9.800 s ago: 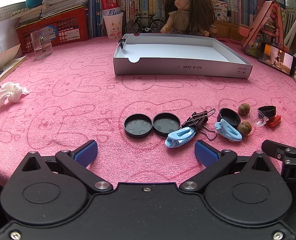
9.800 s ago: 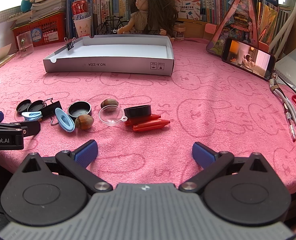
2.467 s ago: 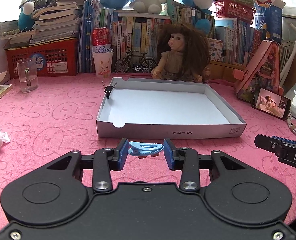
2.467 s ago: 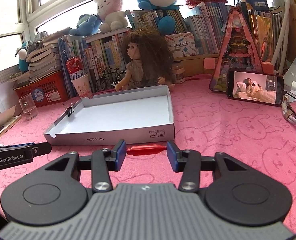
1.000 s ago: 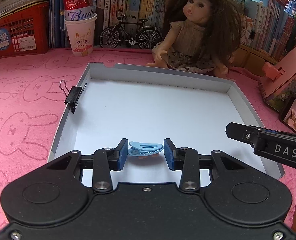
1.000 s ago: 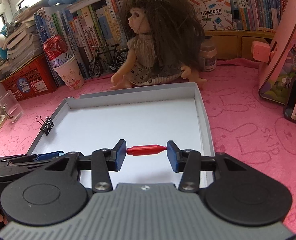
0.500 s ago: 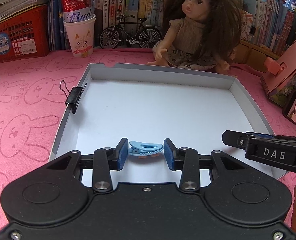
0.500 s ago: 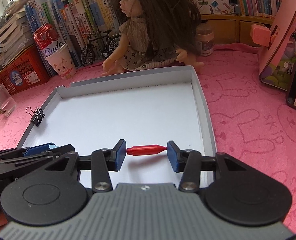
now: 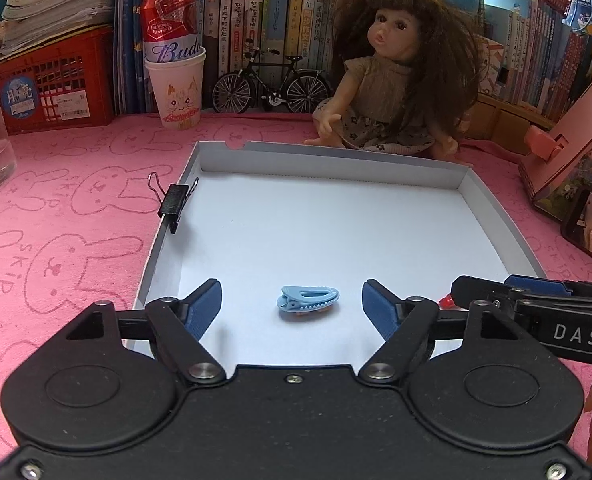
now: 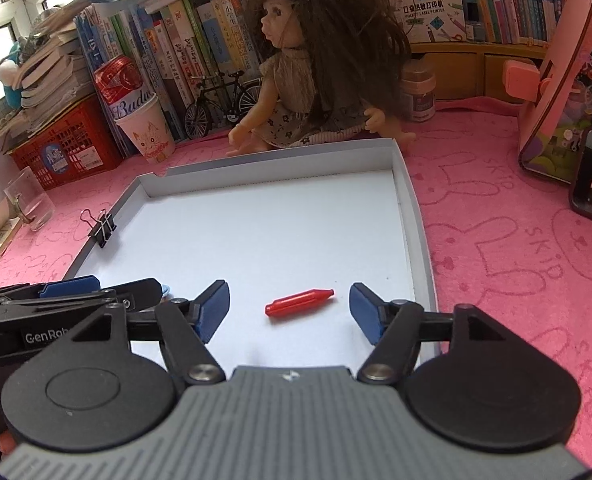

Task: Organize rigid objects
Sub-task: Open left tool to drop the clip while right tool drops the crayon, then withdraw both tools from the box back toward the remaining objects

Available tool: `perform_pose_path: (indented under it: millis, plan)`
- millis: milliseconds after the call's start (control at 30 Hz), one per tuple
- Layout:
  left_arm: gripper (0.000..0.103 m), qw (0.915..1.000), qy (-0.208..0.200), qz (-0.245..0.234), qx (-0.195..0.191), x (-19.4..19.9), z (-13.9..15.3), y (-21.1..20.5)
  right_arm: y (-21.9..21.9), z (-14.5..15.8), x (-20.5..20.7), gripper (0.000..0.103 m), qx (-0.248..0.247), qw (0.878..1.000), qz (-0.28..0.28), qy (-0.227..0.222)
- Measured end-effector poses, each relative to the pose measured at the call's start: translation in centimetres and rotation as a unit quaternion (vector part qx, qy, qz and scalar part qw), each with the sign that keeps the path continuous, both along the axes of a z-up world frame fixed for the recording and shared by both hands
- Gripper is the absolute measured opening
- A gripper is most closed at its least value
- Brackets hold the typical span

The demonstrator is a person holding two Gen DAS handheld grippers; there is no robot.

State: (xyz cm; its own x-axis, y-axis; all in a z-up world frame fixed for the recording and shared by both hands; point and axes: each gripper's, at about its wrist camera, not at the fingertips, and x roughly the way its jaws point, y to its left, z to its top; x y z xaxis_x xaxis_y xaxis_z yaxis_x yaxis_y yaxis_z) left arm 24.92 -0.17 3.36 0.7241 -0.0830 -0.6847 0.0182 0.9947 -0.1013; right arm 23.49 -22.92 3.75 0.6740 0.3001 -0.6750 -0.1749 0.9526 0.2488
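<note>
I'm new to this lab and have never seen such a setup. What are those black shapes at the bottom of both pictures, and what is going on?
Each picture comes from a camera on a hand-held gripper, looking along its two blue-padded fingers. One view shows the left gripper, the other the right gripper. Both have just been opening and now hold nothing. A blue clip and a red crayon-like stick lie released inside the white tray on the pink cloth. A black binder clip grips the tray's left wall.
</note>
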Motion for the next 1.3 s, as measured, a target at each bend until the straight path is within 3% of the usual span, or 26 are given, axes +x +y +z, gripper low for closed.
perform_pose_path:
  millis: [200, 567, 967, 1300]
  plan:
    - [0.087, 0.9994, -0.031, -0.011, -0.006, -2.7, 1.3, 0.5, -0.7, 1.1, -2.5, 0.087, 0.003, 0.999, 0.008, -0.032]
    - [0.090, 0.9973, -0.064, -0.032, -0.012, -8.1, 2.4, 0.7, -2.4, 2.7, -7.3, 0.092, 0.006, 0.996, 0.008, -0.084]
    - [0.092, 0.9949, -0.089, -0.039, -0.025, -14.3, 1.2, 0.7, -3.2, 2.4, -12.2, 0.095, -0.009, 0.991, 0.008, -0.131]
    - [0.094, 0.9862, -0.154, -0.060, 0.013, -18.8, 0.2, -0.1, -3.5, 0.7, -15.9, 0.099, -0.027, 0.987, 0.000, -0.159]
